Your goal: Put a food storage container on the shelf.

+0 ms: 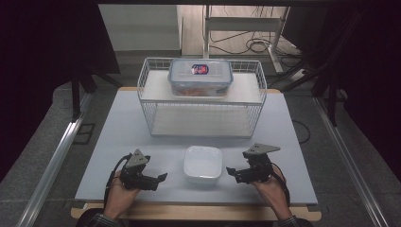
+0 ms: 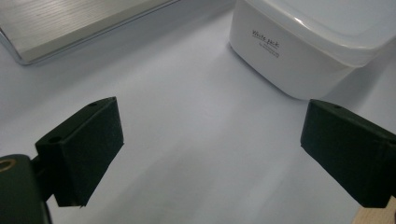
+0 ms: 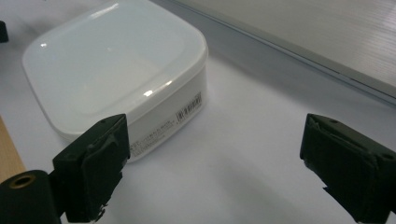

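Behind the white box we see a wire rack carrying a clear lidded tub on its top shelf; nothing lies between box and grippers. We hold the left gripper and right gripper low on the table, flanking the box, both pointing inward, jaws spread wide and empty.

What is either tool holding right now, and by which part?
Nothing is held. The left tool and the right tool both stand open on either side of the white lidded container, with only the bare table between their jaws.
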A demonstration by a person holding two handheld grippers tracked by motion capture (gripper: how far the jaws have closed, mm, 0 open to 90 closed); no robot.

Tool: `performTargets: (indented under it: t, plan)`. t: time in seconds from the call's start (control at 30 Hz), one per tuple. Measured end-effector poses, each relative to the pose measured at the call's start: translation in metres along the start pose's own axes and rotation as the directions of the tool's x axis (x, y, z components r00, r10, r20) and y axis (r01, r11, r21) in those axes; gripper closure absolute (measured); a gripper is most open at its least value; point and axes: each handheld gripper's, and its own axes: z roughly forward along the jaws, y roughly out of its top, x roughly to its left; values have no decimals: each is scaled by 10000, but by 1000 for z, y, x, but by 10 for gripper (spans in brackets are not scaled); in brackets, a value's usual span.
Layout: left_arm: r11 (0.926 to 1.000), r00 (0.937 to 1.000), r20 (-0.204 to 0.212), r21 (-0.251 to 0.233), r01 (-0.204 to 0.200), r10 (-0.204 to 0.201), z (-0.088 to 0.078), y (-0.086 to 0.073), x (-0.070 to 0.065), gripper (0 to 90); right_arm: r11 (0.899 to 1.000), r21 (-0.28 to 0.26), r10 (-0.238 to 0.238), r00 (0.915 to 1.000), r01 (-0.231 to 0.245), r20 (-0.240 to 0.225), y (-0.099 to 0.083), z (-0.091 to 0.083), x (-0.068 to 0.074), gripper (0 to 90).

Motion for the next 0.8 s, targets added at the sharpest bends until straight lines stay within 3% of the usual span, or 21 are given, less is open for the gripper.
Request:
performTargets:
  t: [0.37, 0.5, 0.6, 0.8]
  plan:
    - [10000, 9995, 326, 60, -6, 4, 2, 9, -5, 54, 9997, -117, 209, 9993, -213, -302, 5, -1, 4, 74]
    - [9997, 9983, 572, 177, -150, 140, 3, 19, -10, 43, 9997, -131, 182, 9995, -186, -268, 9, -1, 9, 37]
    - [9998, 9945, 1040, 119, -137, 124, 4, 31, -13, 48, 9993, -206, 312, 9989, -319, -338, 12, 0, 11, 22]
    - [9998, 9927, 1206, 176, -57, 35, 15, 43, -14, 76, 9983, -291, 485, 9971, -502, -580, 19, 1, 11, 20]
